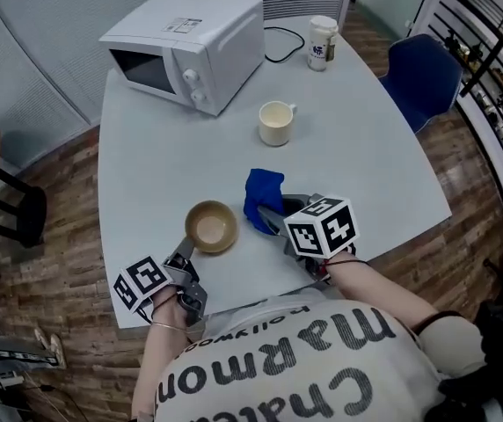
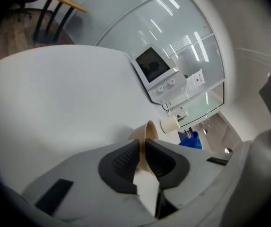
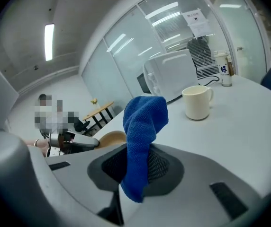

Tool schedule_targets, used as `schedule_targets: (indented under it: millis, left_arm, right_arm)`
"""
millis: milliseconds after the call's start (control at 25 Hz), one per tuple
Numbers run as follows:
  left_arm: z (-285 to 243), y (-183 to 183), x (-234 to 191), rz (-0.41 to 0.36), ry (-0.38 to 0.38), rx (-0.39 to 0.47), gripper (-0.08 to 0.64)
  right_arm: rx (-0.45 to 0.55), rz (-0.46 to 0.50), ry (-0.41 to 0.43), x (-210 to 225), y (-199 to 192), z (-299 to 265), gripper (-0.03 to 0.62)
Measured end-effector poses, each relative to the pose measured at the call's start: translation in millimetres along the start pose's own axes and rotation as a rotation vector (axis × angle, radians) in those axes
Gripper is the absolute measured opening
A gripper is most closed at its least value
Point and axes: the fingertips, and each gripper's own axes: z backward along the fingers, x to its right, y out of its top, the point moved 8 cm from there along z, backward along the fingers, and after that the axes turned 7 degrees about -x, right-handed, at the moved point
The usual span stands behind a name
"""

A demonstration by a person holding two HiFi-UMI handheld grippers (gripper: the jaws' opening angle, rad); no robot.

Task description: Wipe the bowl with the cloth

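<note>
Pale grey matte table (image 1: 146, 148), boxy white microwave (image 1: 185, 49) at the back. We can read only "Marmon" on the shirt (image 1: 304, 359). Left gripper (image 2: 143, 148) pinches the thin rim of the round tan bowl (image 1: 212, 227), near the front edge. Right gripper (image 3: 138, 167) is clamped on the blue nubby cloth (image 1: 262, 193), just right of the bowl.

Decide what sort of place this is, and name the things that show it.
Probably an office break room or meeting room: a white microwave on a big pale table, glass partition walls, and a blue office chair.
</note>
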Motion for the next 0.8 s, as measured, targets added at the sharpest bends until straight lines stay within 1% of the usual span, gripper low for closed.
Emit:
schedule_targets:
  millis: [80, 160, 200, 240, 320, 360, 400, 440, 480, 520, 560, 600, 680, 800]
  left_arm:
    - [-4, -10, -1, 0.038, -0.003, -0.001, 0.037]
    - [-8, -18, 0, 0.036, 0.003, -0.003, 0.040]
    - [-8, -21, 0, 0.032, 0.005, -0.001, 0.053]
    - [-8, -24, 0, 0.030, -0.001, 0.003, 0.073]
    - [-5, -29, 0, 0.040, -0.034, 0.024, 0.164]
    - [-1, -31, 1, 0.049, -0.049, 0.051, 0.178]
    - [6, -32, 2, 0.053, -0.057, 0.099, 0.178]
    - [16, -32, 4, 0.042, -0.055, 0.167, 0.179]
    - [28, -32, 7, 0.013, -0.044, 0.242, 0.143]
    - [40, -32, 10, -0.028, -0.028, 0.306, 0.020]
    - [53, -33, 13, -0.069, -0.010, 0.349, -0.005]
    - [64, -35, 15, -0.100, 0.007, 0.370, -0.005]
    - [83, -40, 17, -0.127, 0.023, 0.373, -0.005]
    - [106, -53, 22, -0.147, 0.010, 0.354, -0.005]
  right_arm:
    - [-0.008, -0.009, 0.015, 2, -9, 6, 0.063]
    - [-0.012, -0.014, 0.020, 5, -16, 12, 0.063]
    - [-0.009, -0.018, 0.022, 6, -19, 14, 0.063]
    - [-0.003, -0.024, 0.025, 6, -21, 16, 0.063]
    - [0.020, -0.040, 0.039, 6, -26, 21, 0.063]
    - [0.036, -0.048, 0.046, 6, -28, 24, 0.063]
    - [0.054, -0.055, 0.049, 6, -30, 28, 0.063]
    - [0.072, -0.061, 0.044, 6, -31, 32, 0.063]
    - [0.091, -0.067, 0.036, 7, -32, 37, 0.063]
    - [0.109, -0.073, 0.026, 7, -32, 41, 0.063]
    - [0.126, -0.081, 0.020, 7, -33, 46, 0.063]
    - [0.142, -0.090, 0.016, 5, -33, 51, 0.063]
    - [0.170, -0.112, 0.013, 1, -34, 60, 0.063]
    - [0.189, -0.140, 0.004, -11, -41, 73, 0.063]
